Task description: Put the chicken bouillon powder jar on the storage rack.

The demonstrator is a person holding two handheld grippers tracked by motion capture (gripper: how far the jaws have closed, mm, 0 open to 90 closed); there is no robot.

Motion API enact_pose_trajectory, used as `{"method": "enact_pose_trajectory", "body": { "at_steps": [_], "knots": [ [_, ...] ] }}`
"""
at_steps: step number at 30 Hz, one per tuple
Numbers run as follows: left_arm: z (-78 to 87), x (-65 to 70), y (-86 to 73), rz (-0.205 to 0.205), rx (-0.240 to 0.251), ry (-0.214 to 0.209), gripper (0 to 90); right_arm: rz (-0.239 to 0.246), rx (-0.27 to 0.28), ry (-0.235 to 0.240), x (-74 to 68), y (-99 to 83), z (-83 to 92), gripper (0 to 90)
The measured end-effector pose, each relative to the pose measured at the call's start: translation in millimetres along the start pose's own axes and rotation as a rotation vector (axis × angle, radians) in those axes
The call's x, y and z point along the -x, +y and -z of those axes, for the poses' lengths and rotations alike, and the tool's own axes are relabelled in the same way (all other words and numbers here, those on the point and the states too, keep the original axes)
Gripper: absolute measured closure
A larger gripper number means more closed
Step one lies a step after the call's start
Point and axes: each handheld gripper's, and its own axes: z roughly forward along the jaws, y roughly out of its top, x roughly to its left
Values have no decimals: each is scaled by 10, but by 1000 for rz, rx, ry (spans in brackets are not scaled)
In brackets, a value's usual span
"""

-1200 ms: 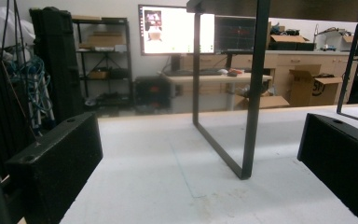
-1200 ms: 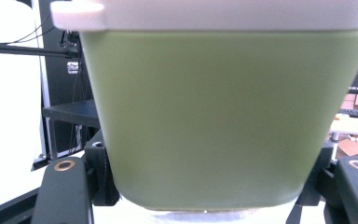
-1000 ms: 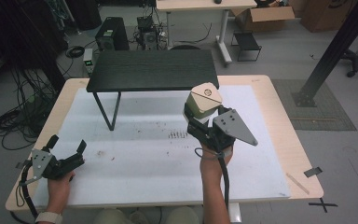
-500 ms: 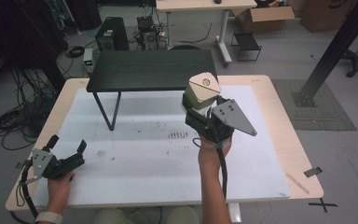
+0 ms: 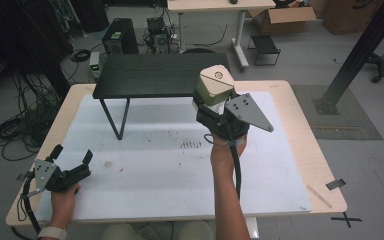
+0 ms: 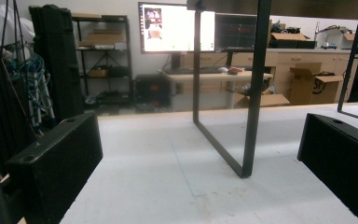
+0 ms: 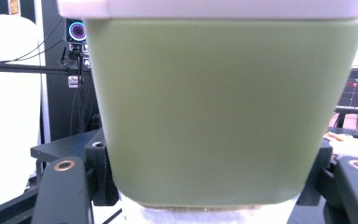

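A pale green square container [image 5: 211,92] with a cream lid hangs in the air by the right front corner of the small black table [image 5: 155,75]. My right gripper [image 5: 207,109] is shut on its lower sides. In the right gripper view the green container [image 7: 209,107] is close up, and the black jaws of the right gripper [image 7: 208,179] press it from left and right. My left gripper [image 5: 72,154] rests at the near left of the white mat [image 5: 155,165], open with nothing in it. In its own view the left gripper [image 6: 196,158] has both jaws wide apart.
The black table's thin metal leg frame [image 6: 251,116] stands on the mat ahead of the left gripper. The wooden tabletop edge [image 5: 325,180] borders the mat. Desks, boxes and cables lie on the floor beyond.
My right gripper has risen with the green container and drifted a little toward the black table. The left gripper has stayed where it was.
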Motion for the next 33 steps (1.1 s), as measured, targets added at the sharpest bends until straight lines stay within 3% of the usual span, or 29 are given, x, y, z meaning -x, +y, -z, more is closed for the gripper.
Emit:
{"method": "enact_pose_trajectory", "body": {
  "at_steps": [13, 33],
  "knots": [
    [-3, 0, -1, 3, 2, -1, 2, 1, 19, 12, 33, 145, -203, 293],
    [-4, -2, 0, 4, -2, 0, 2, 27, 11, 44, 9, 330, -725, 293]
  ]
}}
